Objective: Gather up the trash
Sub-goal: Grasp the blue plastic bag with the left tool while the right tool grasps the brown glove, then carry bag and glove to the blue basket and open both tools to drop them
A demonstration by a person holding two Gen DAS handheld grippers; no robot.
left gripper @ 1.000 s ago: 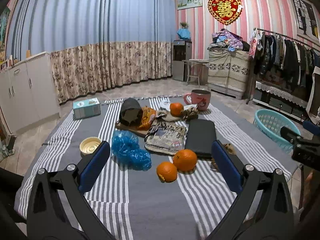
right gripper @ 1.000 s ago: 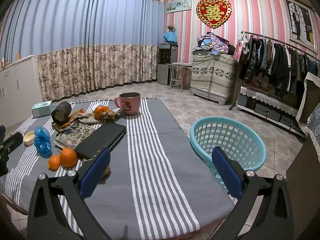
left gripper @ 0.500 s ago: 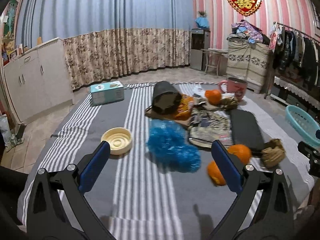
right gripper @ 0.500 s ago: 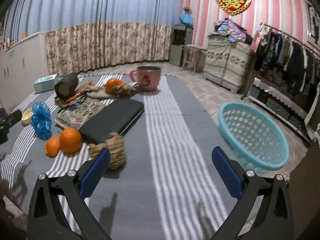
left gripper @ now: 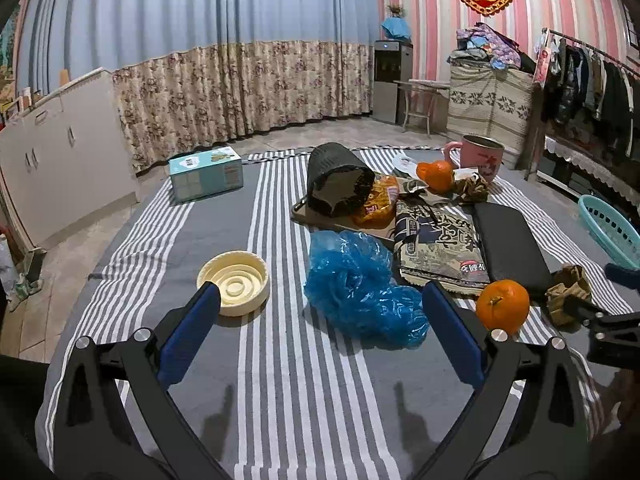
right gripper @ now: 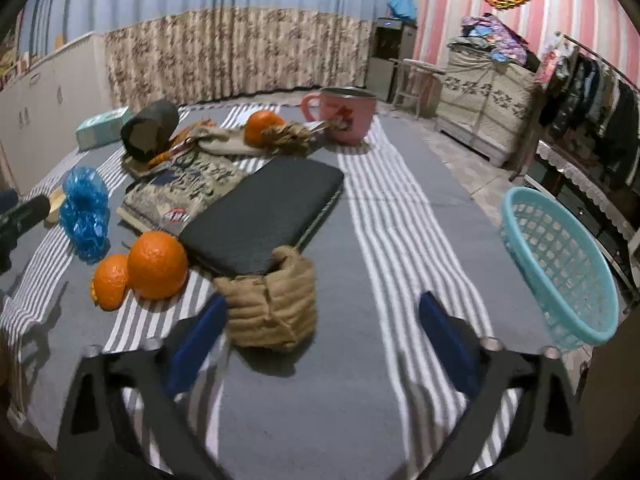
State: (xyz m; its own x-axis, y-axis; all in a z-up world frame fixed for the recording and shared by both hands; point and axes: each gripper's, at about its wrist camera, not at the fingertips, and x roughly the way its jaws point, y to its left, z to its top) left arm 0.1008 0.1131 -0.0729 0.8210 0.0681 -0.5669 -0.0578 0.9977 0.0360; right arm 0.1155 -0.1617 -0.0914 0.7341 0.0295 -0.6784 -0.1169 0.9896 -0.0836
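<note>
A crumpled blue plastic bag (left gripper: pixel 360 288) lies on the striped table just ahead of my open, empty left gripper (left gripper: pixel 320 332); it also shows in the right wrist view (right gripper: pixel 85 212). A crumpled brown paper wad (right gripper: pixel 270 304) lies just ahead of my open, empty right gripper (right gripper: pixel 320 340), close to its left finger; it shows in the left wrist view (left gripper: pixel 568 292) too. A teal basket (right gripper: pixel 560 264) stands off the table's right edge. A second brown wad (right gripper: pixel 288 136) lies by the pink mug (right gripper: pixel 344 114).
Oranges (right gripper: pixel 156 264) lie near a black case (right gripper: pixel 264 216) and a printed packet (left gripper: pixel 436 236). A cream lid (left gripper: pixel 234 282), a teal box (left gripper: pixel 206 174), a dark tipped basket (left gripper: pixel 340 184) and an orange snack bag (left gripper: pixel 378 200) are further back.
Both grippers have moved forward and lower over the table. The left has closed in on the blue bag, the right on the brown paper wad. Both stay open.
</note>
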